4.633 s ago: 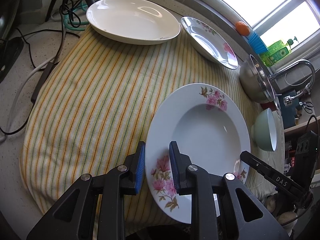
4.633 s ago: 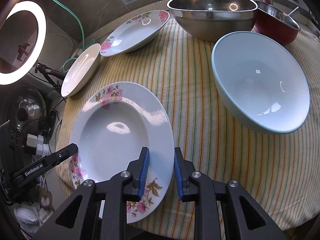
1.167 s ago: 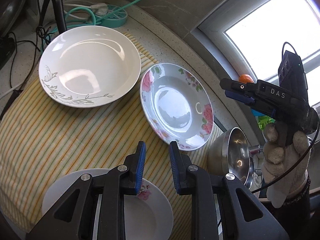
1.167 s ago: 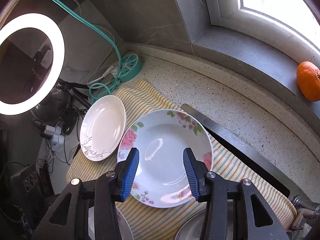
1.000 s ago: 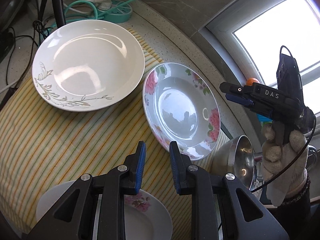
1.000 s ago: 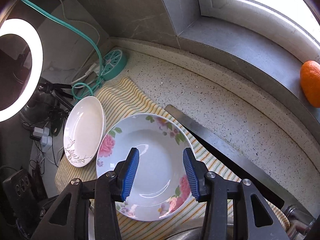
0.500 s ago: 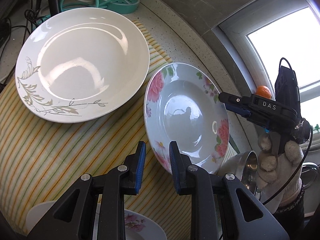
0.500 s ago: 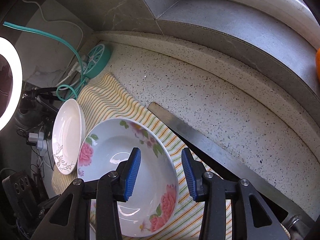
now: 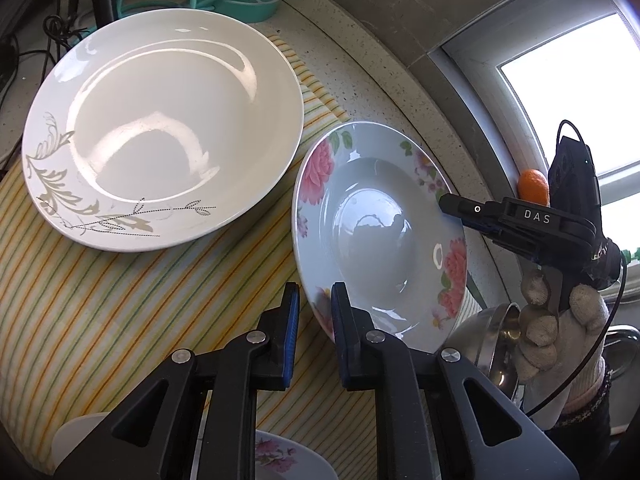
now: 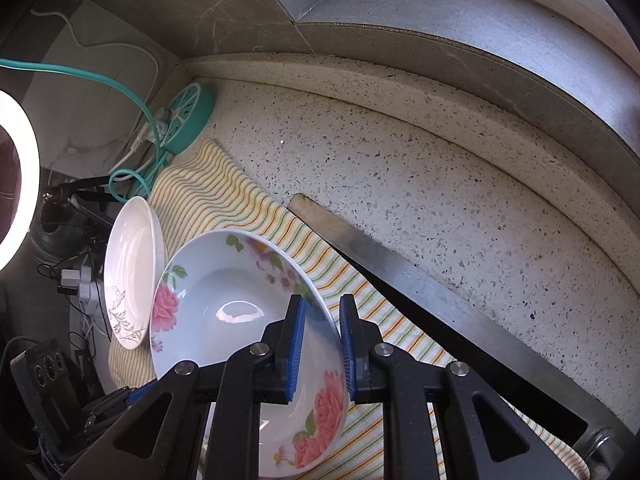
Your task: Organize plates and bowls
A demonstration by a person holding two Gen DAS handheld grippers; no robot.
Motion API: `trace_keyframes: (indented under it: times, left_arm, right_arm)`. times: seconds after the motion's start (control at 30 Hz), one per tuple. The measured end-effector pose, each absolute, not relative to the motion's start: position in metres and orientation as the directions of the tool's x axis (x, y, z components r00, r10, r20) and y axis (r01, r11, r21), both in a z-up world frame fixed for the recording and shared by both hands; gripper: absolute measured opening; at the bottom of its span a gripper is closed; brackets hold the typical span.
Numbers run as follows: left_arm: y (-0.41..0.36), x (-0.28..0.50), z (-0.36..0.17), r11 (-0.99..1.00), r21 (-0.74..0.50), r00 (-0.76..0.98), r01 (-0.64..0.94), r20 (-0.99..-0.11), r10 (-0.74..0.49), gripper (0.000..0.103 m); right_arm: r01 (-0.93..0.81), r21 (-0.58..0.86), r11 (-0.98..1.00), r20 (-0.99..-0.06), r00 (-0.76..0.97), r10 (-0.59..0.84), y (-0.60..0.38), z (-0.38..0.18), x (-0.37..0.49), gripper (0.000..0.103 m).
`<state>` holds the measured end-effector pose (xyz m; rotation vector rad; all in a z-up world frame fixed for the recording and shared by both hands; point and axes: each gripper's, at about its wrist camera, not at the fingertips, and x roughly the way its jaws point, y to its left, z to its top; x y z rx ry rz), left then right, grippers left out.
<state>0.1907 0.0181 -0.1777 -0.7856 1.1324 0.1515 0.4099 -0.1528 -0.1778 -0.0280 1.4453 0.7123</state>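
Left wrist view: the left gripper (image 9: 314, 312) straddles the near rim of the rose-patterned plate (image 9: 380, 236). Its jaws are closing, the rim between the blue pads; a gap shows on the left pad's side, so no firm clamp is visible. The plate is pale grey-blue and glossy, with a broad rim carrying pink roses and green leaves around a sunken centre. It lies on the striped cloth (image 9: 140, 300), at the cloth's edge toward the speckled countertop (image 9: 360, 76). Just beside it, to the left, lies a larger cream plate (image 9: 160, 120) with a grey leaf sprig along one edge; their rims nearly meet, contact not resolvable. A third flowered plate (image 9: 280, 456) shows partly at the bottom edge. The right gripper (image 9: 448, 202) reaches the rose plate's far rim, held by a gloved hand (image 9: 556, 328). A steel bowl (image 9: 488, 340) sits behind that hand; an orange fruit (image 9: 532, 186) rests on the sill.

Right wrist view: the right gripper (image 10: 322, 344) straddles the rose-patterned plate's (image 10: 224, 312) rim, jaws closing, rim between the pads; pad contact not resolvable. The plate looks tilted, though fisheye distortion makes this uncertain. The cream plate (image 10: 132, 264) lies beyond it on the striped cloth (image 10: 208, 200). A teal power strip (image 10: 188, 116) sits on the speckled countertop (image 10: 400, 184).
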Motion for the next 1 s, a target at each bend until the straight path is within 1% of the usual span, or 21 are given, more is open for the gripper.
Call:
trace_keyframes:
  times: [0.07, 0.67, 1.0]
  left_arm:
    - [0.017, 0.193, -0.177, 0.735, -0.478, 0.445, -0.480, -0.855, -0.266, 0.011]
    - [0.011, 0.195, -0.172, 0.778, -0.429, 0.445, -0.459, -0.869, -0.217, 0.012]
    - [0.015, 0.190, -0.166, 0.774, -0.436, 0.460, -0.459, -0.862, -0.213, 0.012]
  right_arm:
    - [-0.459, 0.395, 0.796, -0.904, -0.040, 0.425, -0.153, -0.178, 0.410, 0.016]
    - [-0.426, 0.444, 0.789, -0.883, -0.058, 0.466, -0.160, -0.177, 0.407, 0.016]
    - [-0.413, 0.459, 0.786, -0.876, -0.062, 0.479, -0.165, -0.173, 0.401, 0.015]
